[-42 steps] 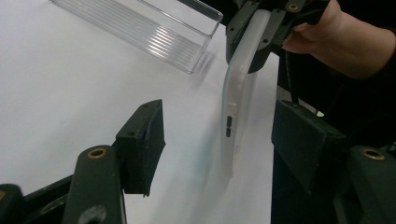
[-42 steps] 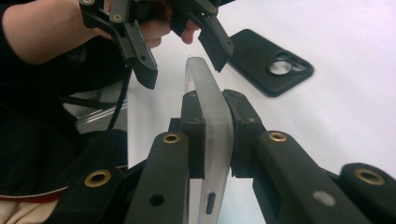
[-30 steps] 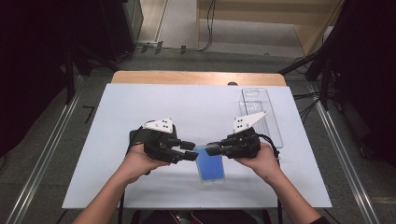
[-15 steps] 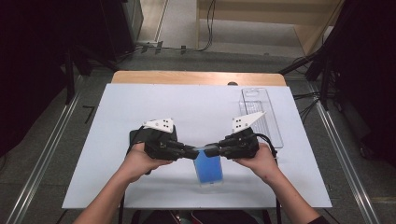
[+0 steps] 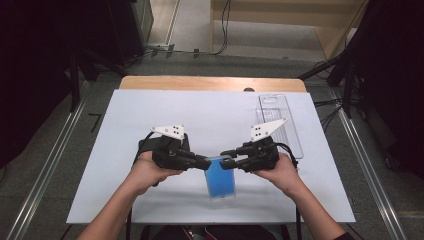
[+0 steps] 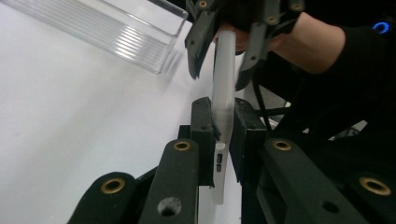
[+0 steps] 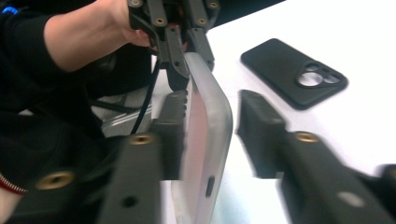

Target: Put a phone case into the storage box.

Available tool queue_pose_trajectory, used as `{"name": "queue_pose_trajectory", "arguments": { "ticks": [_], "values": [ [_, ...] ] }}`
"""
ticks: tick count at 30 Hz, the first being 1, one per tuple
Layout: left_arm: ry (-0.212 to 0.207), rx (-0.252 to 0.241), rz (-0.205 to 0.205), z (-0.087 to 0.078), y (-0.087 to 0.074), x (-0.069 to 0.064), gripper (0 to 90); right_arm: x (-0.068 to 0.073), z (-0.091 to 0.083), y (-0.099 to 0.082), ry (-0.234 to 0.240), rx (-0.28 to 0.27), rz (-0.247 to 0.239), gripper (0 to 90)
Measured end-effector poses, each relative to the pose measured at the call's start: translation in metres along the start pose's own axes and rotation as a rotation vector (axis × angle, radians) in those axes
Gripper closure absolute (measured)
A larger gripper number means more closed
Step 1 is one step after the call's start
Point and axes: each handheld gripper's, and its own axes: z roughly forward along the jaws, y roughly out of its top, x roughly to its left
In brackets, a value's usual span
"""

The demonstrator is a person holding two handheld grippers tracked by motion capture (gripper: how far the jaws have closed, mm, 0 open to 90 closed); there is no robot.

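A phone (image 5: 220, 180) with a blue screen, in a frosted translucent case, is held on edge above the white table (image 5: 150, 110) near its front. My left gripper (image 5: 206, 163) is shut on the phone's left end; in the left gripper view its jaws (image 6: 223, 126) press both faces of the phone (image 6: 224, 70). My right gripper (image 5: 227, 156) is at the phone's other end and open. In the right gripper view it (image 7: 212, 121) straddles the phone (image 7: 208, 140), the left jaw against it and the right jaw well apart.
A clear plastic tray (image 5: 280, 122) lies at the table's right side, also seen as a ribbed clear tray (image 6: 107, 32). A black phone case (image 7: 294, 72) with a camera cut-out lies flat on the table beyond the right gripper's jaws.
The left gripper has moved right to the phone and shut on its end. The two grippers are closer together, and the phone has shifted slightly left.
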Motion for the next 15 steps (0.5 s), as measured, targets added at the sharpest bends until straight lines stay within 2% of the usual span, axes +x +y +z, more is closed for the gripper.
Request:
{"name": "queue_pose_trajectory", "arguments": {
  "ticks": [1,2,5,8,9,10,11,13,15],
  "values": [
    [0.008,-0.002,-0.008,-0.0015,0.0003,-0.0001,81.5,0.0000,-0.0011,-0.0001,-0.010,-0.001,0.009,50.7],
    [0.014,-0.004,-0.015,-0.0036,0.0006,0.0003,81.5,0.0018,-0.0030,-0.0009,-0.041,-0.023,0.013,39.3],
    [0.040,-0.008,-0.034,-0.0073,0.0013,0.0004,81.5,0.0035,-0.0043,-0.0013,-0.053,-0.030,0.009,35.1],
    [0.072,-0.010,-0.063,-0.0100,0.0019,0.0010,81.4,0.0056,-0.0036,-0.0040,-0.080,-0.048,0.006,25.9],
    [0.086,-0.012,-0.076,-0.0108,0.0021,0.0009,81.4,0.0056,-0.0036,-0.0040,-0.080,-0.048,0.006,25.9],
    [0.118,-0.018,-0.084,-0.0113,0.0028,-0.0005,81.4,0.0059,-0.0021,-0.0065,-0.098,-0.057,0.011,20.0],
    [0.118,-0.018,-0.084,-0.0113,0.0028,-0.0005,81.4,0.0059,-0.0021,-0.0065,-0.098,-0.057,0.011,20.0],
    [0.147,-0.017,-0.089,-0.0114,0.0038,-0.0014,81.4,0.0054,-0.0002,-0.0082,-0.105,-0.048,0.023,14.3],
    [0.169,-0.013,-0.101,-0.0111,0.0044,-0.0018,81.4,0.0035,0.0019,-0.0098,-0.123,-0.054,0.046,1.3]
  ]
}}
